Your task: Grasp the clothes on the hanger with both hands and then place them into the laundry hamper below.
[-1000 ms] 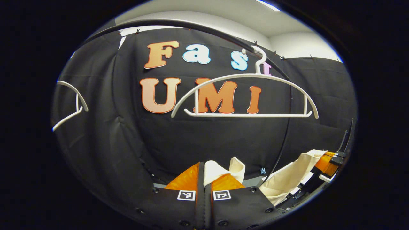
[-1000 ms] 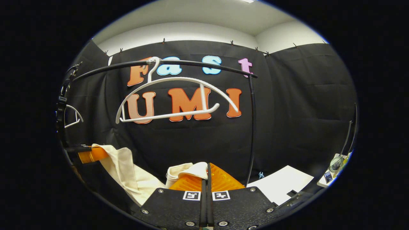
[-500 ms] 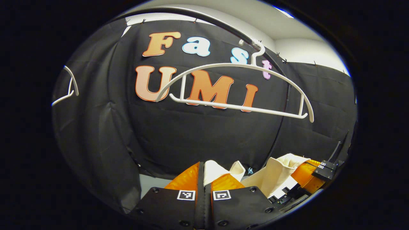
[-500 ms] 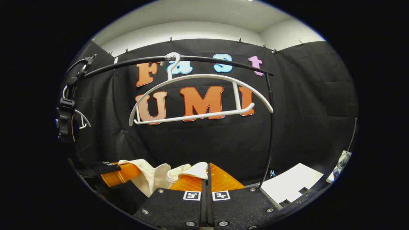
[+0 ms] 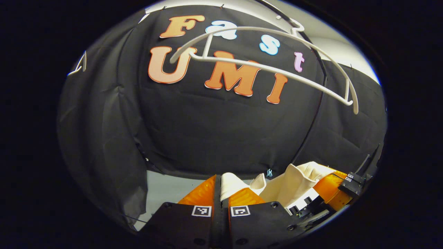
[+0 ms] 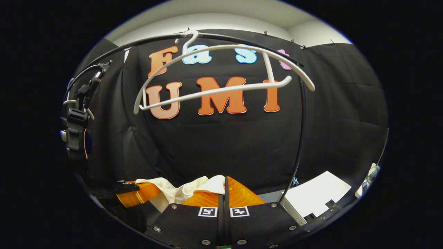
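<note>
Cream garment (image 5: 294,180) held off white hanger (image 5: 277,52), low between grippers. Left gripper (image 5: 221,186) clamped on one edge; right gripper (image 6: 223,188) clamped on other edge. Hanger hung empty on black rail (image 6: 242,38).

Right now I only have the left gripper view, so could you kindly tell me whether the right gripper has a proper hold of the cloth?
Observer: Yes. In the right gripper view, the right gripper is closed with a fold of the cream garment pinched between its fingers.
Operator: Thank you. Is anything lying to that gripper's right?
Observer: A flat white board lies low on that side, beyond the black rack post.
Operator: And at the far left of that view?
Observer: A black strap with a buckle hangs there.
</note>
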{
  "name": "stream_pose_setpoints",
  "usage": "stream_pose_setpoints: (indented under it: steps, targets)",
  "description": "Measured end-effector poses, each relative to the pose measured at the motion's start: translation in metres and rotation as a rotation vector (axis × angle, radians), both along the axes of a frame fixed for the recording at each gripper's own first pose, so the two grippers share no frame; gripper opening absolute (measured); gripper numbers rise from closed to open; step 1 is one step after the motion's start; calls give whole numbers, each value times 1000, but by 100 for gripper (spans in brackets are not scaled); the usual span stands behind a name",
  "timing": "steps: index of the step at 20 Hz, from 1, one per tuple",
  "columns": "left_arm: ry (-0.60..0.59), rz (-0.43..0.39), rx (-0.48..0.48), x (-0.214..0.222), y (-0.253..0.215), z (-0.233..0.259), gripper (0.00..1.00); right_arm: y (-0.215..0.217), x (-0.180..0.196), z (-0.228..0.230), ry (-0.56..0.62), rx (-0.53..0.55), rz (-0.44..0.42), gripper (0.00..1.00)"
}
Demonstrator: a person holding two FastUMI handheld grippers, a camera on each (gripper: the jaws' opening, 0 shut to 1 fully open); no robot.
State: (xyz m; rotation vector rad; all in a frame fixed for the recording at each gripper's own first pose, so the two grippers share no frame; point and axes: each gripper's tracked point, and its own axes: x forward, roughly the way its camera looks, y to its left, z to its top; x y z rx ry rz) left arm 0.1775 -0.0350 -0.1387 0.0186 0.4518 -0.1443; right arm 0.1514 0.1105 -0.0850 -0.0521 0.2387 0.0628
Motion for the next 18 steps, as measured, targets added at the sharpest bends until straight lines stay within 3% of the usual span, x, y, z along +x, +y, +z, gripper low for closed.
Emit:
stream_pose_setpoints:
  steps: [5, 18]
  targets:
    - [108, 9, 25, 12, 4, -53, 6, -10, 12, -52, 101, -21, -19, 0]
    - [481, 60, 39, -22, 31, -182, 7, -21, 8, -189, 429, -38, -33, 0]
